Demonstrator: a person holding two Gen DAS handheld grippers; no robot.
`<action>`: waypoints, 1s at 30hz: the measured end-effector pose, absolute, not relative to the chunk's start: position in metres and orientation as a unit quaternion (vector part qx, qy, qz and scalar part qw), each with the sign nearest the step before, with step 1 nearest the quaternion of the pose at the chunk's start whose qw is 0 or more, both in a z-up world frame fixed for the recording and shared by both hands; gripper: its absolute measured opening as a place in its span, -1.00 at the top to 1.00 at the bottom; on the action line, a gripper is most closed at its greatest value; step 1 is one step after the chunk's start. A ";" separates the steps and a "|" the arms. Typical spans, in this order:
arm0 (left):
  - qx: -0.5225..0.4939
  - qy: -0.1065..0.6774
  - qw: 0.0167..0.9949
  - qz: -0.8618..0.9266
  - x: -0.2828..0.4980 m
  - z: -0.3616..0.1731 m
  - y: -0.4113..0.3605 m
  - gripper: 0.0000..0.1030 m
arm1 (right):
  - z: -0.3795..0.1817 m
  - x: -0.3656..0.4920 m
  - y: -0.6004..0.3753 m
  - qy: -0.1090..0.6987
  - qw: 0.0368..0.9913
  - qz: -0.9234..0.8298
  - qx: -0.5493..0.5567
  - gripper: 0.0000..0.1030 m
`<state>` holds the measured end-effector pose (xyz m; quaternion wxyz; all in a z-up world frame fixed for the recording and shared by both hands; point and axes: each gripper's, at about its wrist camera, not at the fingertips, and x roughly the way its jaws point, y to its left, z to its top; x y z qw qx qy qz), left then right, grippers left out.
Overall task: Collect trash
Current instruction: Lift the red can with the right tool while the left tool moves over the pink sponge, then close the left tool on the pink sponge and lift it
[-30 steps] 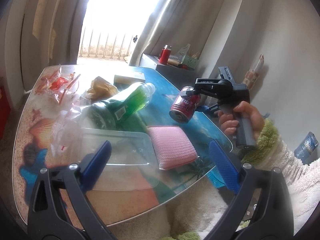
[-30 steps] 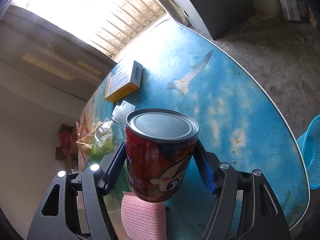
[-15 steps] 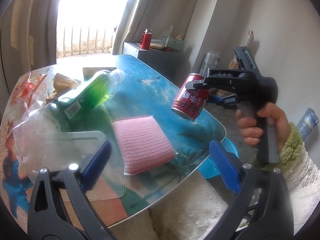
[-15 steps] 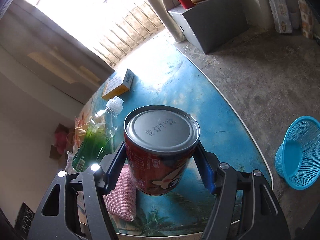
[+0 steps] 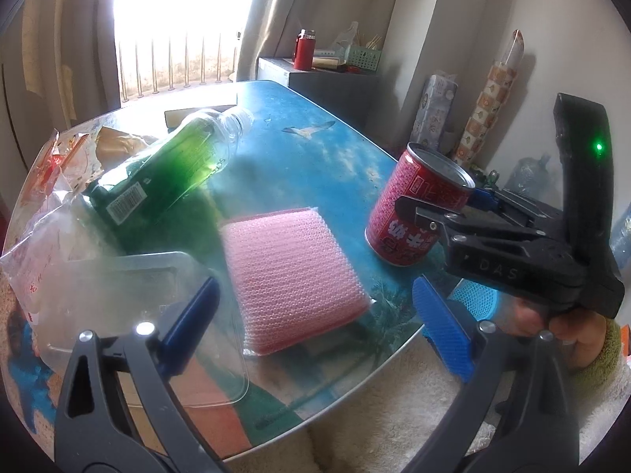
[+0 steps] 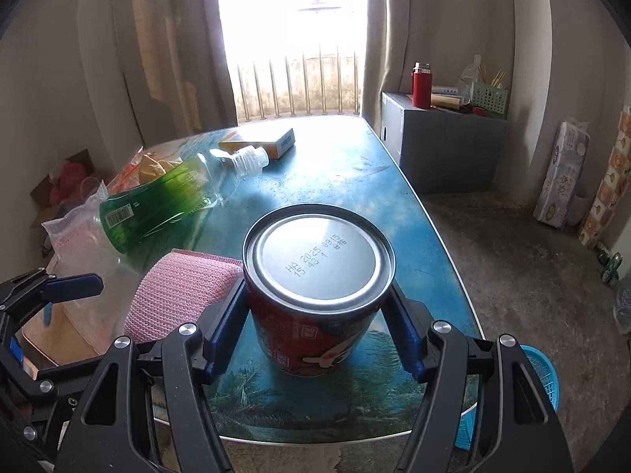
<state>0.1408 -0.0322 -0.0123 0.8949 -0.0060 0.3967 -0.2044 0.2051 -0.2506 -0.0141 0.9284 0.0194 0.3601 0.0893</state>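
Observation:
A red drink can (image 6: 315,287) hangs just above the near right part of the blue table (image 6: 355,181), bottom end toward the camera. My right gripper (image 6: 317,315) is shut on it, one blue pad on each side. The left wrist view shows the same can (image 5: 418,205), tilted, in the right gripper (image 5: 441,201), with a hand on the handle. My left gripper (image 5: 315,295) stands open over the pink sponge (image 5: 292,276), touching nothing. A blue mesh basket (image 6: 540,378) sits on the floor past the table's right edge.
A green bottle (image 5: 169,173) lies on its side beside crumpled plastic bags (image 5: 51,165) and a clear plastic tray (image 5: 138,295). A small carton (image 6: 260,142) lies at the far end. A grey cabinet (image 6: 445,146) stands against the right wall.
The right gripper has carried the can toward the table's near right edge and rolled level. The left gripper has shifted right, so the sponge now lies between its fingers.

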 end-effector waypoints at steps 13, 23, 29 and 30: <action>0.046 0.431 0.886 -0.165 0.176 -0.032 -0.065 -0.83 | -0.014 0.187 -0.287 0.352 0.933 0.051 0.059 -0.27; 0.059 0.412 0.878 -0.236 0.169 -0.031 -0.084 -0.83 | -0.017 0.178 -0.318 0.351 0.927 0.050 0.120 -0.27; 0.104 0.401 0.883 -0.222 0.165 -0.028 -0.087 -0.83 | -0.017 0.179 -0.318 0.352 0.927 0.054 0.119 -0.27; 0.119 0.405 0.879 -0.221 0.165 -0.030 -0.089 -0.83 | -0.017 0.179 -0.318 0.352 0.927 0.055 0.117 -0.27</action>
